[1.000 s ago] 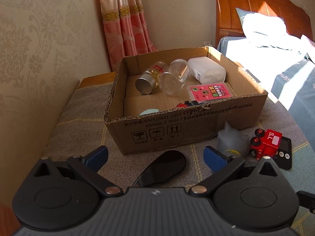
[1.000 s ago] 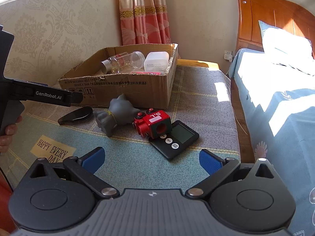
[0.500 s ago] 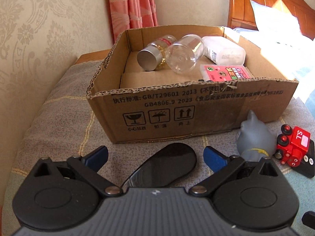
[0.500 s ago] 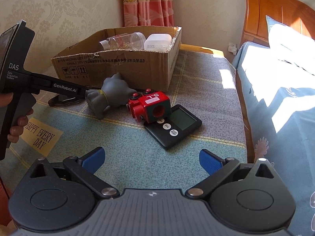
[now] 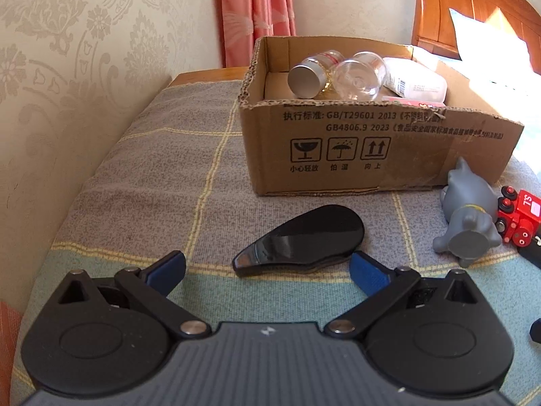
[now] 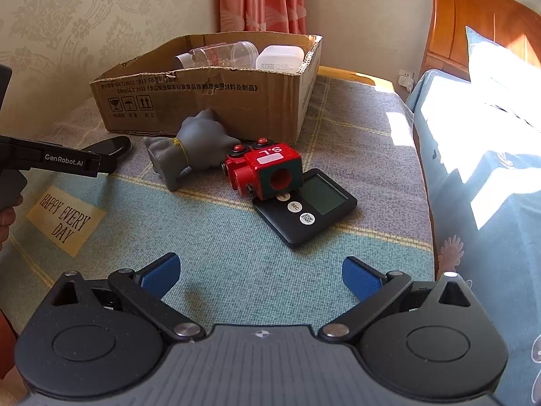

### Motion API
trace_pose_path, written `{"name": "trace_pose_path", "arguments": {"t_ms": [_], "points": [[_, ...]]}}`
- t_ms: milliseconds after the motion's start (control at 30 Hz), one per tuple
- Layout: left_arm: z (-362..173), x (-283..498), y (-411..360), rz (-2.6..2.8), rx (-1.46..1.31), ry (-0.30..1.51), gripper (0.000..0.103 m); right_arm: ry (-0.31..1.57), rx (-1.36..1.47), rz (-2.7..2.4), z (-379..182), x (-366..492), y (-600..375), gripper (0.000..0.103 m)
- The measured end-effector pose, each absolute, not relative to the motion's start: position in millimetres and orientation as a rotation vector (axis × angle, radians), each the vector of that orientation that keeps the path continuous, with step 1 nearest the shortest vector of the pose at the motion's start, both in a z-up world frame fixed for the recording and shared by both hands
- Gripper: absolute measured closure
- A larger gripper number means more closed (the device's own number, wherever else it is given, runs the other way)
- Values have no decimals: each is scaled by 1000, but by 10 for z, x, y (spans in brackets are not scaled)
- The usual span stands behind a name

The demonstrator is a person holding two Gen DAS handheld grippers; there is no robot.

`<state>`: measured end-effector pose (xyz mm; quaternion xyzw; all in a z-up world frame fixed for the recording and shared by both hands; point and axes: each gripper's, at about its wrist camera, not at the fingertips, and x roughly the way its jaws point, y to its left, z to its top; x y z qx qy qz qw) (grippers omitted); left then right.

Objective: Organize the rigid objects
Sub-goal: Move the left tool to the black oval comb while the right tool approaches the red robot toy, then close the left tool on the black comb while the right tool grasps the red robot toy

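A glossy black oval object (image 5: pixel 301 240) lies on the cloth in front of the cardboard box (image 5: pixel 372 149). My left gripper (image 5: pixel 267 265) is open, its blue pads low on either side of the object's near end, not touching it. A grey toy cat (image 6: pixel 192 145), a red toy train (image 6: pixel 263 169) and a black digital timer (image 6: pixel 307 206) lie right of it. My right gripper (image 6: pixel 260 275) is open and empty, short of the timer. The box holds a metal-capped jar (image 5: pixel 311 74), a clear jar (image 5: pixel 358 74) and a white container (image 5: pixel 416 81).
The table is covered by a grey and teal plaid cloth (image 6: pixel 236 264) with a "HAPPY EVERY DAY" label (image 6: pixel 64 220). A patterned wall (image 5: pixel 67 67) stands close on the left. A bed with a wooden headboard (image 6: pixel 480 20) is to the right.
My left gripper has dropped lower and shifted left, closing in on the black oval object. My right gripper has moved forward toward the timer and toys. Both stayed open.
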<state>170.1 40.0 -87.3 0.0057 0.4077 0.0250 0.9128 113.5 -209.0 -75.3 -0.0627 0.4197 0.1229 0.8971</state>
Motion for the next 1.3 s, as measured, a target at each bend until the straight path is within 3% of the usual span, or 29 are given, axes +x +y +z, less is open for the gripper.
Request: {"name": "trace_pose_path", "arguments": {"t_ms": [833, 1300], "points": [[-911, 1875, 143, -2, -15, 812, 0, 875, -208, 276, -807, 1296, -2107, 0], [-924, 1823, 154, 62, -44, 788, 0, 764, -298, 399, -672, 1568, -2078, 1]]}}
